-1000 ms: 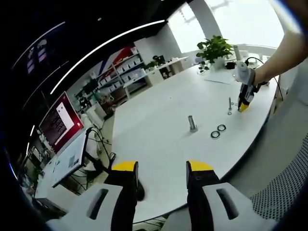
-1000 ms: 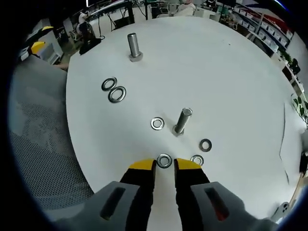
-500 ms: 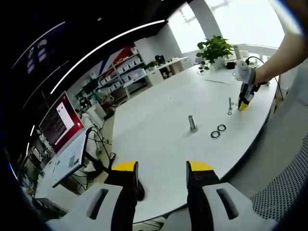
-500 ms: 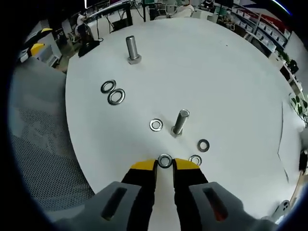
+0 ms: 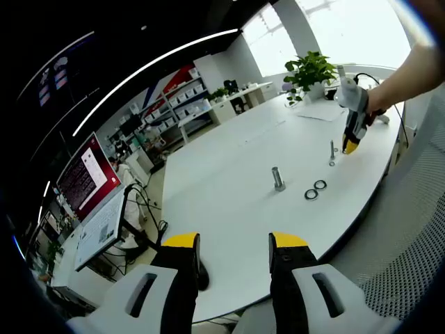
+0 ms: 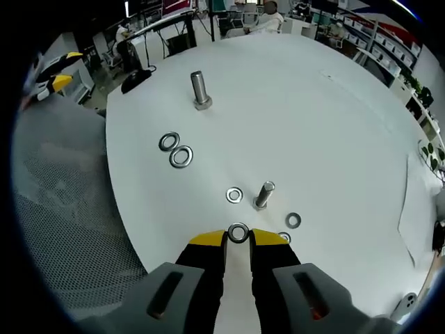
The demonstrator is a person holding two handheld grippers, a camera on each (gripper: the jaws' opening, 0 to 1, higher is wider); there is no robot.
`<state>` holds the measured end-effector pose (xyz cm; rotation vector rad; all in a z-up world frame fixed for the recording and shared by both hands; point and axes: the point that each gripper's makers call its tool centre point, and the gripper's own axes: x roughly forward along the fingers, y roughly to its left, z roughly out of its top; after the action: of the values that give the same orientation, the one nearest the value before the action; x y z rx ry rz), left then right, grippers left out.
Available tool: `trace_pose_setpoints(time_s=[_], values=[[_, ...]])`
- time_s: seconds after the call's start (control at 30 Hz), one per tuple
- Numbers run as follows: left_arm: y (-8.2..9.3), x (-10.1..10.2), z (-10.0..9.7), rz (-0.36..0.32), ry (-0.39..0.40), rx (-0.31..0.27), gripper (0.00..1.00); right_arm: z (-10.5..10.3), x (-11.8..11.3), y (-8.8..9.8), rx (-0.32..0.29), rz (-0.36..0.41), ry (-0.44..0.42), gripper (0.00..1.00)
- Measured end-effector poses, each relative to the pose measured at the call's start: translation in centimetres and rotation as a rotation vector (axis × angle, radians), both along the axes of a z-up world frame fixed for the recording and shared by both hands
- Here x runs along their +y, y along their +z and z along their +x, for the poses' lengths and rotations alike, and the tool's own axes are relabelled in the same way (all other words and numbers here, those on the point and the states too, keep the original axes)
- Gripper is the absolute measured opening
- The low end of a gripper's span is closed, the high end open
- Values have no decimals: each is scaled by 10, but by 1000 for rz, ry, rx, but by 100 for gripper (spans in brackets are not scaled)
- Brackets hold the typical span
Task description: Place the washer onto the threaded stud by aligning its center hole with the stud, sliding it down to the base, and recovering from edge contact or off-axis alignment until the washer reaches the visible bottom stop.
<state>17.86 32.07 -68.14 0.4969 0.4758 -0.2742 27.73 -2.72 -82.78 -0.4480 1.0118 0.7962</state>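
1. Right hand-held gripper [image 6: 238, 237]: seen in the right gripper view with yellow-tipped jaws drawn narrow, clamped on a washer [image 6: 238, 233] held between the tips, hole visible, raised above the worktop [image 6: 334, 118]. Also seen in the left gripper view [image 5: 345, 149], far off at the far side of the worktop, gripped by a person's hand [image 5: 356, 104], tips pointing down just beside the near stud.
2. Held washer: positioned in front of and short of the near stud [image 6: 263, 195], not on it.
3. Near stud: standing upright on the white round worktop, shaft bare. Also visible in the left gripper view [image 5: 332, 151].
4. Loose washers around the near stud: one [image 6: 234, 195] flat just left of the stud, one [image 6: 293, 220] to its right, one [image 6: 284, 238] partly hidden behind the right jaw tip.
5. Far stud [image 6: 199, 90]: upright near the far-left edge of the worktop, well apart from the near stud. Seen also in the left gripper view [image 5: 277, 178].
6. Washer pair [image 6: 175, 149]: lying flat, touching each other, between the far stud and the worktop edge. Seen in the left gripper view [image 5: 315, 189] as two rings.
7. Left hand-held gripper [image 5: 234, 248]: jaws spread wide, holding nothing, hovering off the worktop edge.
8. Background: potted plant [image 5: 309, 71] at the far end of the worktop, red-lit screen [image 5: 87, 175] at left.
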Motion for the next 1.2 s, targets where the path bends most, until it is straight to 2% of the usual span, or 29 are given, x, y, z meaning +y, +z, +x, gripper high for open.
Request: trace_pose_setpoints(time_s=[0.33,0.43,0.8,1.2], values=[[-1,0,0,2,0,1,38,2,3,14,-44,-10,33,15],[-1,0,0,3,0,1,38,2,7,18,-45,16,23,15],[-1,0,0,3,0,2,37,17,10,33,-131,26,6,15],[-1,1,0,5,0,3,37,32,11,39,-211,6,2,15]])
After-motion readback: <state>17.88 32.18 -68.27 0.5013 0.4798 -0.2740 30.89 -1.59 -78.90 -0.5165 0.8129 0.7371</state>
